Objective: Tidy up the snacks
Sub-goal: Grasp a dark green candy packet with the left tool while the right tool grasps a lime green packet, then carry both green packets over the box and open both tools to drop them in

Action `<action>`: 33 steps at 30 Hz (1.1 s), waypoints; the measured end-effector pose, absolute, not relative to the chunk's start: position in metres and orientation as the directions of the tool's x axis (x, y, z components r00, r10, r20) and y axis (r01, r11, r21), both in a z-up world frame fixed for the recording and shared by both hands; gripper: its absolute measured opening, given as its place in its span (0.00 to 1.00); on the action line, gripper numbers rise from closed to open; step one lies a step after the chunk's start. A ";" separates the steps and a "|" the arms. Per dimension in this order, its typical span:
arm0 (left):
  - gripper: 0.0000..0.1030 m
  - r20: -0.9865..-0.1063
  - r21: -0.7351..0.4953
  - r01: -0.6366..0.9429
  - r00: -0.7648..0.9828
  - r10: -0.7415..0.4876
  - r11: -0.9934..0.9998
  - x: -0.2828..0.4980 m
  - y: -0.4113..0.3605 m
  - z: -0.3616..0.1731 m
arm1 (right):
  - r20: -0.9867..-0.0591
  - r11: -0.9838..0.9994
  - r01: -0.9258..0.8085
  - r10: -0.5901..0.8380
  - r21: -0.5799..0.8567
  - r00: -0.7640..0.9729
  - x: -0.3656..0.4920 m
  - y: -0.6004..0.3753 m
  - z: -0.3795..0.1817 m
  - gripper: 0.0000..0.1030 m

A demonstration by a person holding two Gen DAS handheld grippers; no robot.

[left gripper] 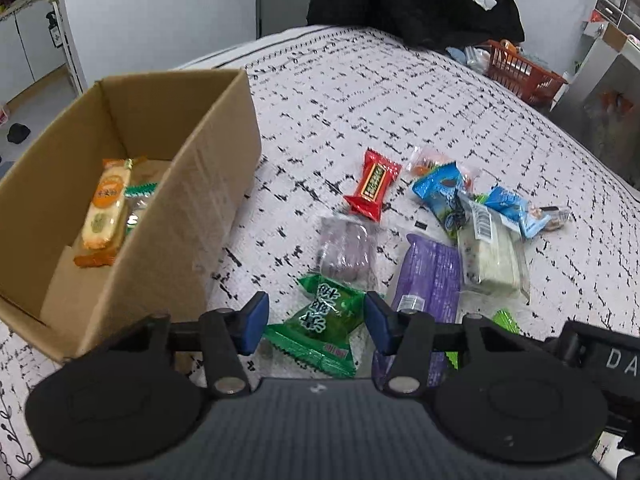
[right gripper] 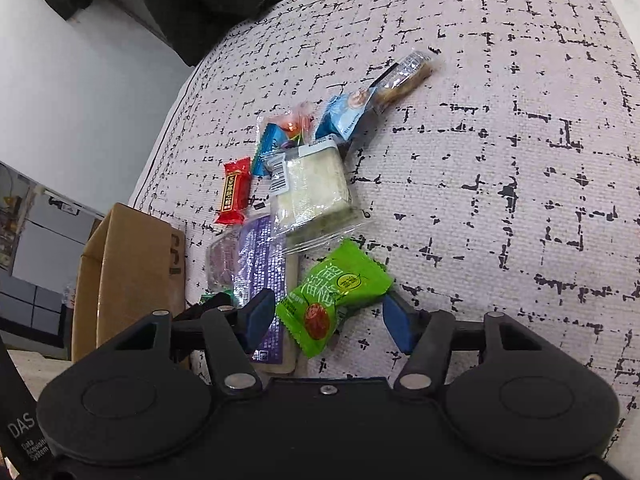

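Snacks: loose pile on the bedspread (left gripper: 400, 92), mid-bed, right of the cardboard box (left gripper: 208, 184).
Dark green packet (left gripper: 320, 326): on the bedspread between my left fingers, nearest me in the pile.
My left gripper (left gripper: 316, 320): spread wide, blue pads either side of the dark green packet, not pinching it; contact unclear from this angle.
Lime green packet (right gripper: 336, 296): between my right fingers, tilted, flat on the bedspread.
My right gripper (right gripper: 328, 316): released, jaws apart around the lime green packet.
Purple packet (left gripper: 430, 276): just right of the dark green one, partly under my left finger.
Red candy bar (left gripper: 372, 186): farther out, toward the box side.
Clear-wrapped cake (left gripper: 492, 252): right of purple, overlapping the blue packets (left gripper: 444, 192).
Box: on the bed's left edge, open, orange-labelled biscuit pack (left gripper: 106, 208) inside.
Orange basket (left gripper: 520, 72): far right corner of the bed.
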State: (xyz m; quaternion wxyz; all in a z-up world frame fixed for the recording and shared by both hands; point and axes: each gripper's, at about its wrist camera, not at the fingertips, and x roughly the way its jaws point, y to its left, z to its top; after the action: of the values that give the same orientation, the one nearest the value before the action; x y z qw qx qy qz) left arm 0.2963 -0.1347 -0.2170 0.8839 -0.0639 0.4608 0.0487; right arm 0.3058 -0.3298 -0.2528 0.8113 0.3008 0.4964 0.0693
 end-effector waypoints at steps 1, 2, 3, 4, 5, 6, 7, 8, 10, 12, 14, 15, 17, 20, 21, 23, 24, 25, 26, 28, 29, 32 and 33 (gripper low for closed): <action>0.50 -0.822 -0.063 -0.140 0.569 0.028 0.988 0.296 -0.136 -0.218 | -0.765 0.810 0.187 0.410 0.556 0.497 0.308 -0.329 -0.254 0.58; 0.50 -0.821 -0.057 -0.135 0.570 0.031 0.989 0.297 -0.137 -0.219 | -0.766 0.811 0.188 0.409 0.554 0.497 0.308 -0.329 -0.254 0.58; 0.50 -0.822 -0.056 -0.132 0.569 0.030 0.990 0.297 -0.138 -0.220 | -0.766 0.812 0.187 0.407 0.553 0.498 0.308 -0.329 -0.254 0.58; 0.50 -0.824 -0.063 -0.132 0.566 0.024 0.989 0.297 -0.139 -0.221 | -0.766 0.814 0.185 0.405 0.551 0.499 0.309 -0.328 -0.254 0.59; 0.49 -0.827 -0.076 -0.139 0.562 0.015 0.987 0.297 -0.137 -0.222 | -0.767 0.817 0.181 0.403 0.547 0.499 0.311 -0.326 -0.254 0.59; 0.40 -0.827 -0.092 -0.144 0.562 0.005 0.985 0.297 -0.136 -0.223 | -0.768 0.821 0.177 0.400 0.543 0.500 0.313 -0.324 -0.254 0.59; 0.32 -0.828 -0.113 -0.145 0.560 -0.013 0.983 0.297 -0.135 -0.223 | -0.770 0.828 0.168 0.395 0.535 0.501 0.314 -0.322 -0.255 0.59; 0.32 -0.830 -0.122 -0.147 0.557 -0.020 0.981 0.297 -0.134 -0.223 | -0.774 0.838 0.159 0.389 0.523 0.500 0.316 -0.319 -0.255 0.59; 0.28 -0.831 -0.137 -0.162 0.555 -0.024 0.977 0.296 -0.133 -0.221 | -0.783 0.857 0.142 0.369 0.495 0.501 0.317 -0.313 -0.254 0.55; 0.26 -0.832 -0.150 -0.166 0.554 -0.034 0.975 0.294 -0.131 -0.219 | -0.793 0.875 0.134 0.346 0.466 0.502 0.317 -0.309 -0.253 0.44; 0.26 -0.831 -0.160 -0.170 0.554 -0.040 0.972 0.292 -0.129 -0.216 | -0.789 0.870 0.136 0.351 0.474 0.504 0.316 -0.310 -0.253 0.36; 0.25 -0.828 -0.164 -0.169 0.559 -0.042 0.972 0.291 -0.128 -0.213 | -0.787 0.866 0.135 0.358 0.481 0.502 0.315 -0.311 -0.252 0.32; 0.25 -0.817 -0.173 -0.161 0.574 -0.051 0.972 0.289 -0.128 -0.206 | -0.783 0.863 0.134 0.364 0.488 0.504 0.312 -0.312 -0.249 0.30; 0.24 -0.802 -0.186 -0.152 0.594 -0.060 0.971 0.285 -0.126 -0.195 | -0.778 0.874 0.123 0.344 0.470 0.526 0.302 -0.312 -0.238 0.29; 0.24 -0.799 -0.192 -0.152 0.598 -0.064 0.970 0.284 -0.125 -0.192 | -0.776 0.876 0.122 0.340 0.467 0.531 0.300 -0.311 -0.235 0.29; 0.24 -0.791 -0.201 -0.152 0.607 -0.069 0.968 0.281 -0.122 -0.186 | -0.775 0.879 0.124 0.331 0.461 0.539 0.297 -0.310 -0.230 0.29; 0.24 -0.786 -0.208 -0.151 0.614 -0.073 0.966 0.279 -0.120 -0.183 | -0.773 0.879 0.124 0.327 0.459 0.544 0.294 -0.309 -0.226 0.29; 0.24 -0.781 -0.213 -0.149 0.620 -0.076 0.966 0.278 -0.119 -0.179 | -0.770 0.880 0.124 0.325 0.459 0.549 0.292 -0.309 -0.223 0.29; 0.24 -0.775 -0.217 -0.147 0.627 -0.079 0.965 0.278 -0.117 -0.174 | -0.768 0.881 0.122 0.320 0.456 0.555 0.291 -0.308 -0.219 0.28; 0.24 -0.760 -0.225 -0.140 0.644 -0.084 0.964 0.276 -0.114 -0.165 | -0.764 0.886 0.119 0.311 0.449 0.565 0.288 -0.306 -0.212 0.28; 0.24 -0.753 -0.230 -0.137 0.652 -0.087 0.963 0.275 -0.112 -0.160 | -0.762 0.887 0.117 0.309 0.447 0.569 0.286 -0.305 -0.209 0.28; 0.24 -0.736 -0.243 -0.133 0.671 -0.093 0.961 0.272 -0.107 -0.148 | -0.752 0.891 0.109 0.301 0.442 0.586 0.281 -0.301 -0.198 0.28; 0.24 -0.732 -0.247 -0.133 0.675 -0.095 0.960 0.271 -0.105 -0.145 | -0.747 0.891 0.105 0.301 0.442 0.593 0.279 -0.300 -0.193 0.28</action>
State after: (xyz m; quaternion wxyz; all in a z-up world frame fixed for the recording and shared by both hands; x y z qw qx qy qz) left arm 0.2711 -0.1050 -0.1454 0.9040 -0.1414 0.4033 0.0106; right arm 0.2786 -0.2997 -0.1927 0.8632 0.2263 0.4477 0.0568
